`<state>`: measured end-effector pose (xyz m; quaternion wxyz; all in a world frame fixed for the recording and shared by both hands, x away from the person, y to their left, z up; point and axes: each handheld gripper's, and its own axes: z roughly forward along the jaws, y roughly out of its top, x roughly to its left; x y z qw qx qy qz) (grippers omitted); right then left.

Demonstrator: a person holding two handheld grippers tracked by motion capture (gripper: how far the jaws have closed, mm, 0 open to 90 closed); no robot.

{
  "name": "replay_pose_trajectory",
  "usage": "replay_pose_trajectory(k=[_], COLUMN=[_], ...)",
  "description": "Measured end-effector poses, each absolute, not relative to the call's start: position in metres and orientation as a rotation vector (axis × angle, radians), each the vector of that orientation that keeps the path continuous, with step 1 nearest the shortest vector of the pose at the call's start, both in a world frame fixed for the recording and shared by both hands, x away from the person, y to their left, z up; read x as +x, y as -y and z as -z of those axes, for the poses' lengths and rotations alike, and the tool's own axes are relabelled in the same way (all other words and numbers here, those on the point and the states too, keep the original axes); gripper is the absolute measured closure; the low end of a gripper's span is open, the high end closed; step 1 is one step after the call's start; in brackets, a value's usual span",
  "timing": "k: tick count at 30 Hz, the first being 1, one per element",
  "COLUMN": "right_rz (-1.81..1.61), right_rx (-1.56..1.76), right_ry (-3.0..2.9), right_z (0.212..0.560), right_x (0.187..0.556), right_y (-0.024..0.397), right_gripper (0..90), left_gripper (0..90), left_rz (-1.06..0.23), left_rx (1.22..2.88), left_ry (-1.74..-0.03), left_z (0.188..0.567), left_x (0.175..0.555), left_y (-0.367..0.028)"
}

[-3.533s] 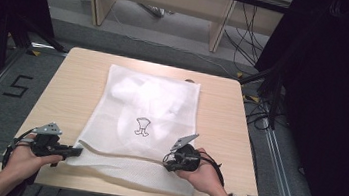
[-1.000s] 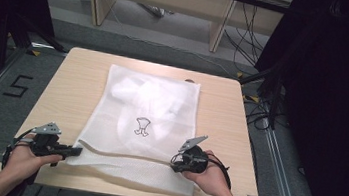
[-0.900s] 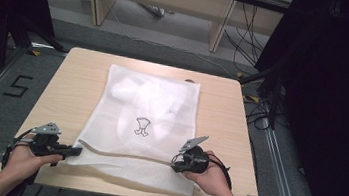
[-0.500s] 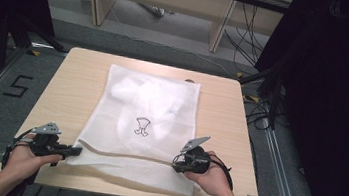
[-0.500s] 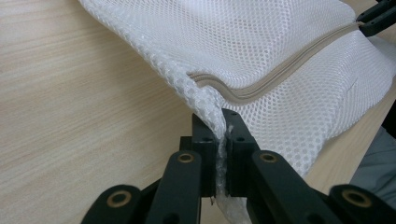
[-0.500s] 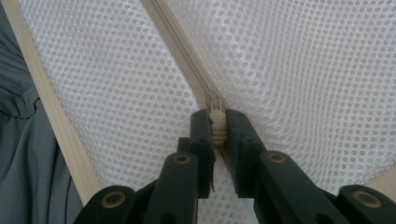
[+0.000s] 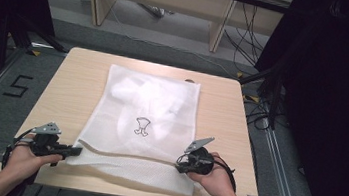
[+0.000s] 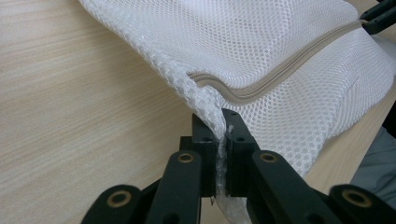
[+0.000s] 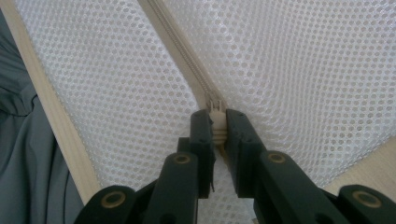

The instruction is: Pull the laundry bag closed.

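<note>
White mesh bag (image 7: 147, 120) lies flat on table (image 7: 74, 80), stretched between both tongs. Left gripper (image 8: 223, 135) pinches the bag's near corner mesh. Right gripper (image 9: 215, 126) is clamped on the zipper pull (image 9: 215, 108) at the zipper's (image 8: 280, 74) far end.

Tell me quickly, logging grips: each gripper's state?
Left gripper: shut on the white mesh laundry bag corner.
Right gripper: shut on its beige zipper pull.

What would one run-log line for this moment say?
left gripper: shut on mesh bag corner | right gripper: shut on zipper pull | zipper: closed | bag flat on table
</note>
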<state>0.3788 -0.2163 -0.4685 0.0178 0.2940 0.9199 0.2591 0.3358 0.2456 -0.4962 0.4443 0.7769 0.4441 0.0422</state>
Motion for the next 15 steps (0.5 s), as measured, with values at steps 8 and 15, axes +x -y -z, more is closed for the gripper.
replay_pose_trajectory(k=[8, 15], right_rz=[-0.804, -0.817], right_rx=[0.934, 0.902], right_ry=[-2.847, -2.845], right_z=[0.4678, 0.4687], right_x=[0.3774, 0.3786], right_y=[0.2202, 0.2249], right_gripper=[82.3, 82.2], left_gripper=[84.6, 84.6], left_rz=[-0.106, -0.107], left_rx=[1.927, 1.928], left_ry=[-1.101, -1.101], left_z=[0.4961, 0.4962], left_x=[0.3358, 0.3359], left_y=[-0.2456, -0.2455])
